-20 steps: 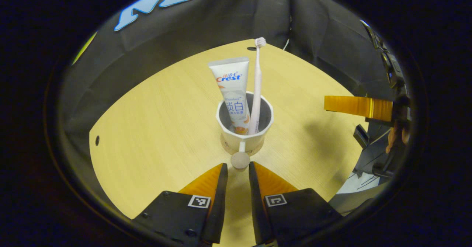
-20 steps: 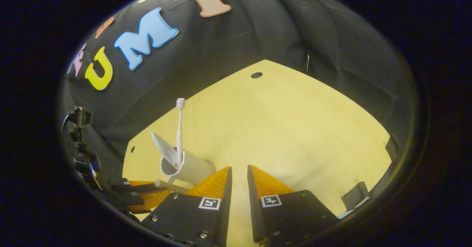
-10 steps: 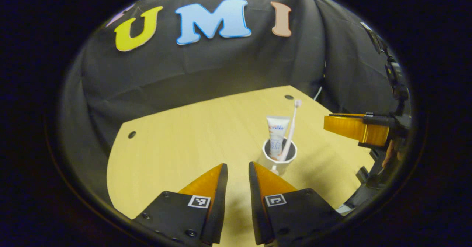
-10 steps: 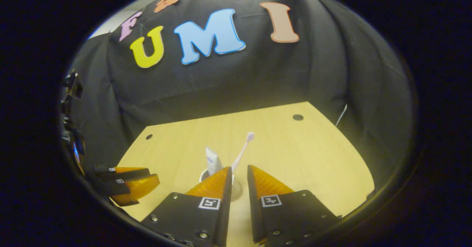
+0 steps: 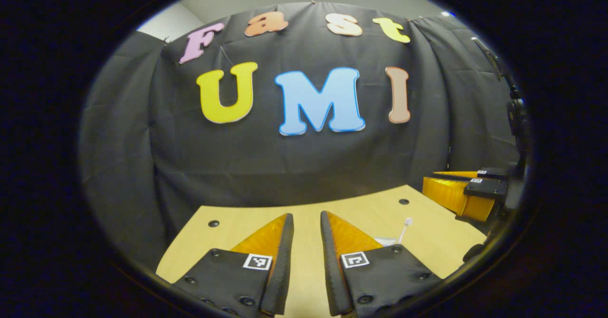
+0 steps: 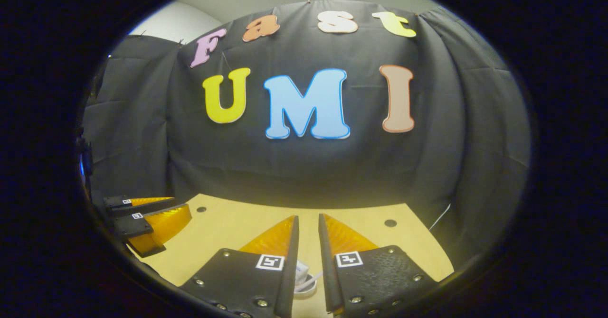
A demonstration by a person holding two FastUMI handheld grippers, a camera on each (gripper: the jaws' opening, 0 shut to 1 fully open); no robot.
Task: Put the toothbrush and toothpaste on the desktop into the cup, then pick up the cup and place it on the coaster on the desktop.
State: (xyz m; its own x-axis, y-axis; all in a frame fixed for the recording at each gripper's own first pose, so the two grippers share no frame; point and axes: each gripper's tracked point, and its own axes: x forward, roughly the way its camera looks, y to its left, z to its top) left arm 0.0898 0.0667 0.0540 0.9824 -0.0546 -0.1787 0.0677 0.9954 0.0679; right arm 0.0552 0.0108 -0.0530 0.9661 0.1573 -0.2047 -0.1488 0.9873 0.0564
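Left gripper view: left gripper (image 5: 307,220) has pulled back & tilted up vs 0.5 s ago; cup was just ahead-right of it then, now hidden behind its right finger. Only the toothbrush (image 5: 405,228) bristle end & a sliver of the toothpaste (image 5: 385,240) top poke out right of the tips. Fingers nearly together, narrow slot btwn, nothing in it. Right gripper (image 5: 458,194) hangs further right, over the desk (image 5: 237,223) edge; can't tell its gap from here. Desk = pale wood-grain laminate, smooth, w/ small dark holes.

Right gripper view: right gripper (image 6: 307,223) also raised & levelled since 0.5 s ago. Cup (image 6: 304,285) now low in the slot btwn its fingers, just a white curved rim bit w/ items inside, well below the tips. Fingers close, narrow gap, empty. Left gripper (image 6: 156,216) off to the left, near desk edge; wedge-shaped ribbed fingers.

Coaster not visible now. Both retreating empty, so task looks done.
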